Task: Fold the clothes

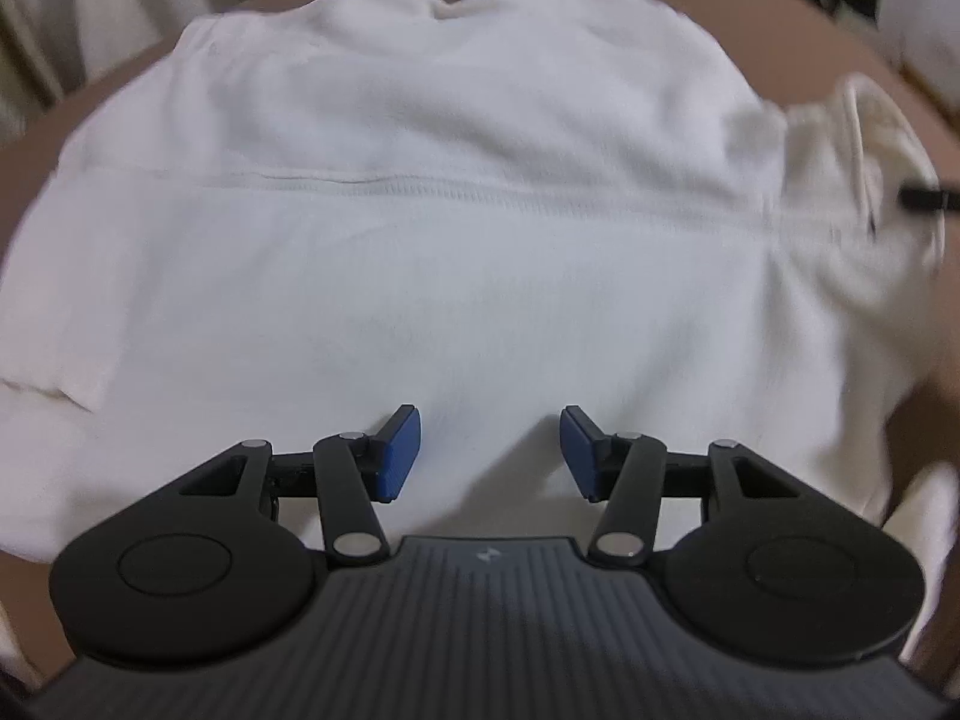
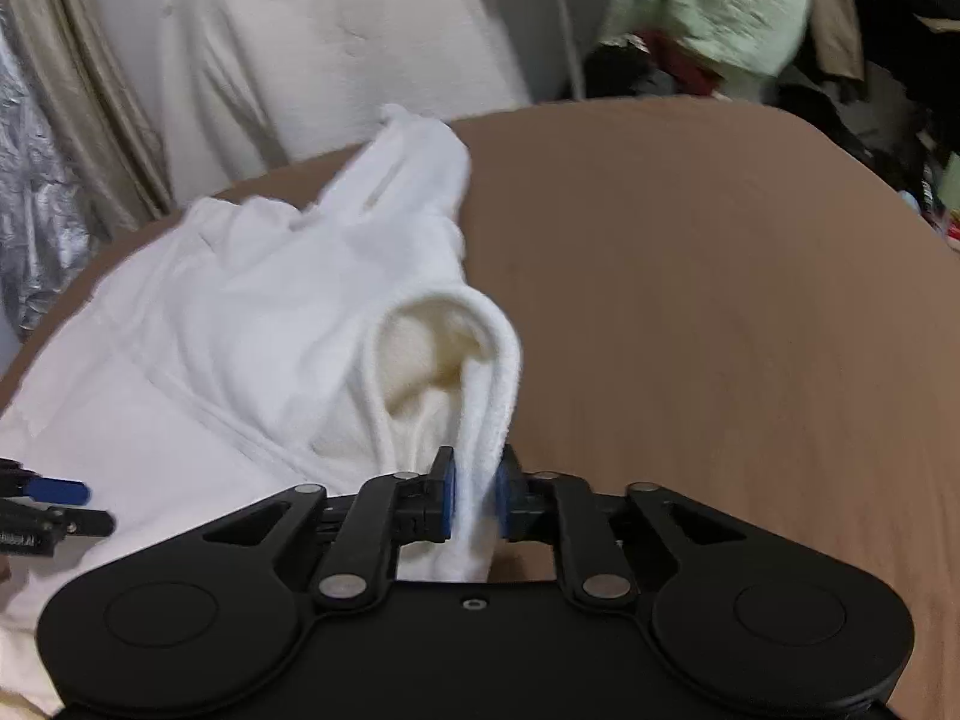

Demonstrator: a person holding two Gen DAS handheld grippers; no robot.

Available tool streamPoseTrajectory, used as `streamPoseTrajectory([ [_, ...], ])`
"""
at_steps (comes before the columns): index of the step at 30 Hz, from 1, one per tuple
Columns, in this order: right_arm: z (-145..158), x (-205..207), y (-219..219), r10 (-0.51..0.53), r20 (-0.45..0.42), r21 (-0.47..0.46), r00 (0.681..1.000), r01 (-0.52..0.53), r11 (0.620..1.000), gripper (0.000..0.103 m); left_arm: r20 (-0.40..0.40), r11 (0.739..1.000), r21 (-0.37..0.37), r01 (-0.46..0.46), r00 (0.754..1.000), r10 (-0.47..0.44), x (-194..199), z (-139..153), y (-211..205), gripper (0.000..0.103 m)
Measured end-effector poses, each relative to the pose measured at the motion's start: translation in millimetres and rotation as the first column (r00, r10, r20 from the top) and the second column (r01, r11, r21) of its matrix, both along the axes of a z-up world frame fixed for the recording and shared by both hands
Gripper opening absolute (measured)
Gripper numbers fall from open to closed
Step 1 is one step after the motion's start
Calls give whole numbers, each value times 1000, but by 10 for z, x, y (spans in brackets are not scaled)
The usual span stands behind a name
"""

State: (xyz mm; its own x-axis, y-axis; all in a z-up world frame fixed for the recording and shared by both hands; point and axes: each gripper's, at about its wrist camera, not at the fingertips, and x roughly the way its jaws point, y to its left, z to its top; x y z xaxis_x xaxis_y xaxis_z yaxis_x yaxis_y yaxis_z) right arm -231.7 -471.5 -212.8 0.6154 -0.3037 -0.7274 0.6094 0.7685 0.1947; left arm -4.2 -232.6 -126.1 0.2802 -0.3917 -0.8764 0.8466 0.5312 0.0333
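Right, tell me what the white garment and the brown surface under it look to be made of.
White garment: soft knit, likely cotton fleece; matte, with a ribbed band and a fuzzy cream lining at the opening. Brown surface: smooth matte cloth or sheet, material unclear.

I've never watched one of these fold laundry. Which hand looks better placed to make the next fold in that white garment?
The right. The right gripper is already shut on a bunched cuff of the white garment, so it could probably carry that part over. The left gripper hangs open above flat cloth, gripping nothing.
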Motion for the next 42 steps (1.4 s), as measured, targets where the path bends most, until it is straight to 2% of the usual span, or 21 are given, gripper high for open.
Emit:
streamPoseTrajectory([
  [1,8,-29,35,-10,-20,-19,1000,10,1000,19,13,1000,2,14,1000,-14,-30,9,9,52],
  [3,65,-116,86,-28,-24,-44,999,27,999,34,19,999,-30,14,1000,-13,-32,93,51,54],
  [7,199,-291,194,-26,48,-31,999,27,999,40,-1,994,-108,-13,1000,13,30,289,157,54],
  [10,176,-332,301,102,140,141,985,-122,982,41,-15,987,-162,-8,1000,5,30,390,287,54],
  [13,64,-208,550,298,153,262,942,-330,907,41,-23,978,-205,-19,1000,14,42,424,459,62],
  [15,0,-30,817,477,125,306,870,-491,815,41,-31,973,-215,-88,996,83,98,374,645,62],
  [16,-27,67,977,575,110,329,810,-576,748,41,-37,968,-208,-138,990,133,136,328,747,62],
  [17,-52,152,1128,658,96,347,747,-644,681,43,-32,961,-189,-200,980,197,162,277,846,62],
  [19,-86,280,1365,751,43,339,659,-717,609,46,0,930,-137,-340,939,344,194,166,1042,62],
  [20,-110,345,1442,775,17,340,632,-732,590,48,11,916,-127,-379,923,384,202,134,1103,62],
  [24,-182,534,1596,821,-5,382,571,-758,529,56,12,886,-154,-438,896,445,258,129,1203,62],
  [27,-259,595,1792,868,-62,381,492,-792,477,58,26,857,-191,-478,870,492,294,190,1255,62],
  [29,-274,576,1954,900,-89,381,427,-820,426,59,27,846,-218,-487,863,504,284,224,1314,62],
  [30,-271,555,2031,913,-97,370,397,-837,403,64,23,842,-227,-489,862,507,286,229,1350,62],
  [32,-272,495,2189,928,-132,316,347,-873,372,66,10,838,-235,-492,861,508,293,236,1395,62],
  [33,-307,493,2263,928,-172,279,330,-887,367,63,0,835,-248,-491,862,507,296,249,1415,62],
  [34,-348,510,2329,921,-220,240,322,-897,371,55,-12,830,-268,-488,864,504,302,269,1436,62],
  [35,-372,544,2381,910,-263,215,321,-900,380,34,-25,825,-288,-485,866,500,308,289,1458,62],
  [36,-340,580,2397,904,-276,211,327,-897,389,28,-29,820,-309,-482,866,499,302,314,1472,62],
  [38,-165,620,2354,897,-245,218,368,-881,421,27,-10,808,-348,-474,864,503,267,379,1488,62],
  [42,180,618,2056,903,-58,301,425,-856,421,27,54,789,-418,-451,855,516,167,523,1480,62],
])
